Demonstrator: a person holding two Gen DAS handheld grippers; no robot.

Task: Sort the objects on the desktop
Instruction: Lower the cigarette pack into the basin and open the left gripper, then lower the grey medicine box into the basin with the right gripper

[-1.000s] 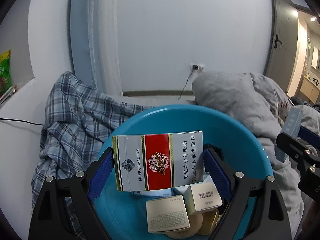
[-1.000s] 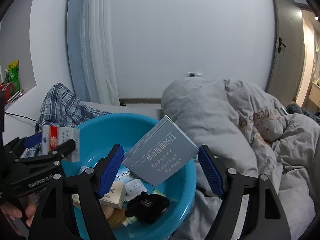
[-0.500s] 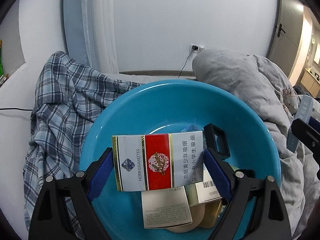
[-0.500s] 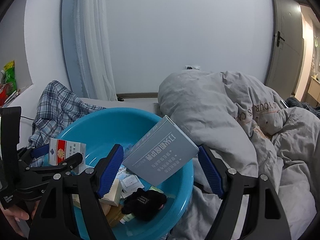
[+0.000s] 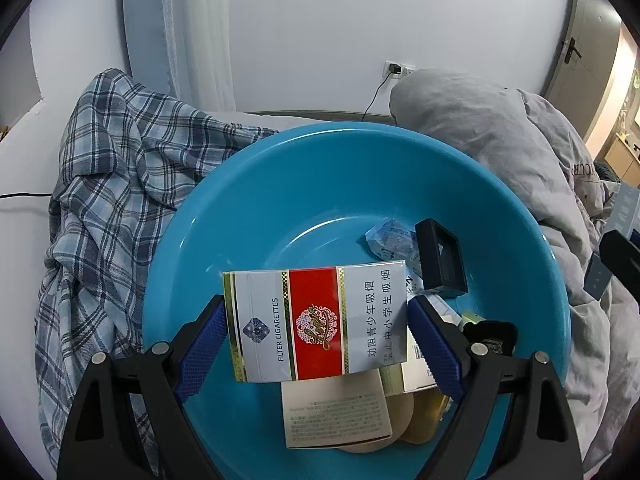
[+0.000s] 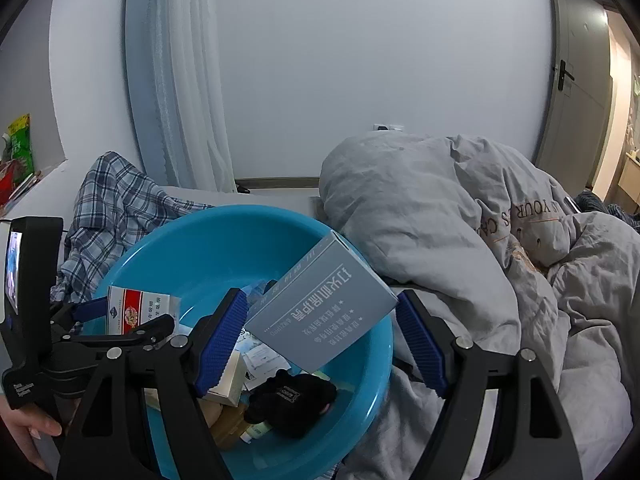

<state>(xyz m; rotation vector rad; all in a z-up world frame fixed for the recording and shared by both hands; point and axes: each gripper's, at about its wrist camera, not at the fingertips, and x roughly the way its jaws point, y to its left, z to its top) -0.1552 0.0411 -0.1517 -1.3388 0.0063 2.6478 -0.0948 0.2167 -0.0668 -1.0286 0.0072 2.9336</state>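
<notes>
The left gripper [image 5: 316,344] holds a cigarette pack [image 5: 316,326] over the blue basin [image 5: 360,184]. The right gripper [image 6: 320,336] holds a grey box [image 6: 320,312].

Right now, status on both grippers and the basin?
Left gripper clamps cigarette pack; right gripper grey box. Both above blue basin. Nothing in the way.

Ahead of me stands a plain white wall [image 6: 360,60] with a socket [image 5: 396,68] low down, a black cable plugged into it. A white curtain [image 6: 192,80] hangs left of centre. A grey door [image 6: 576,92] stands at right, warm light beyond it. A grey duvet [image 6: 460,220] lies heaped on the bed; a plaid cloth [image 5: 116,168] lies crumpled at left.
</notes>
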